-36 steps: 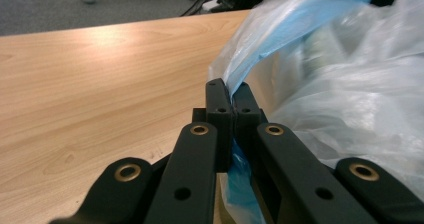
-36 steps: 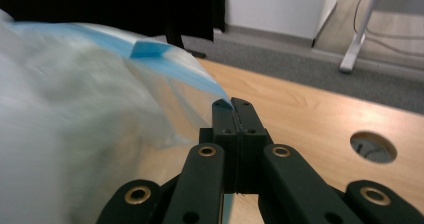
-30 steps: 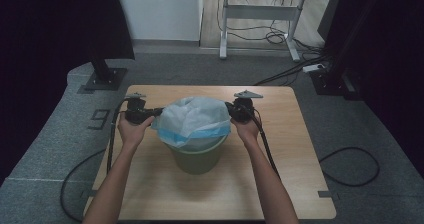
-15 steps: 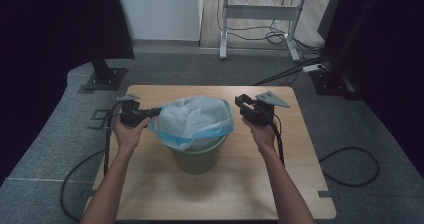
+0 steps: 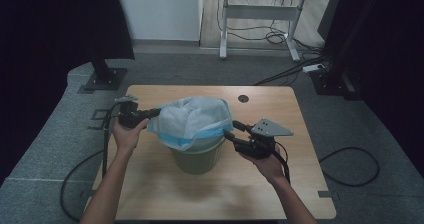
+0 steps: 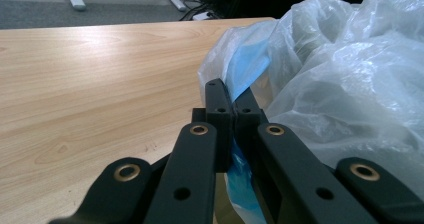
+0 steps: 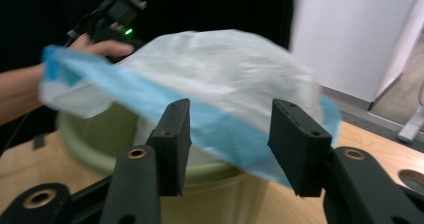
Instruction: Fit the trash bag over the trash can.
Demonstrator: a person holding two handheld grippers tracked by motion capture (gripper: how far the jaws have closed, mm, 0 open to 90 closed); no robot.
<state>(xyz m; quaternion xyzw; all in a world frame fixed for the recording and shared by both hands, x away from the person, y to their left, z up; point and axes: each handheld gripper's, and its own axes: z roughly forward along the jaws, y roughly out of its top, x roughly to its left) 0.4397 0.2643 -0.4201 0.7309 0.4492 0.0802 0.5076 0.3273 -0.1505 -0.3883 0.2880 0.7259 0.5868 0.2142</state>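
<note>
The left claw [image 6: 231, 115] is clenched on the bag's [image 5: 192, 120] blue hem; the right claw [image 5: 234, 130] gapes beside the opposite hem. The bag drapes the bin [image 5: 198, 155] at the desk's [image 5: 280, 109] middle. Best pinch the near hem squarely, then stretch both sides evenly down over the rim.

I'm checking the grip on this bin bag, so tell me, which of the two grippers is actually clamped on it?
The left gripper: its jaws are shut on the bag's blue edge. The right gripper has open jaws near the bin.
</note>
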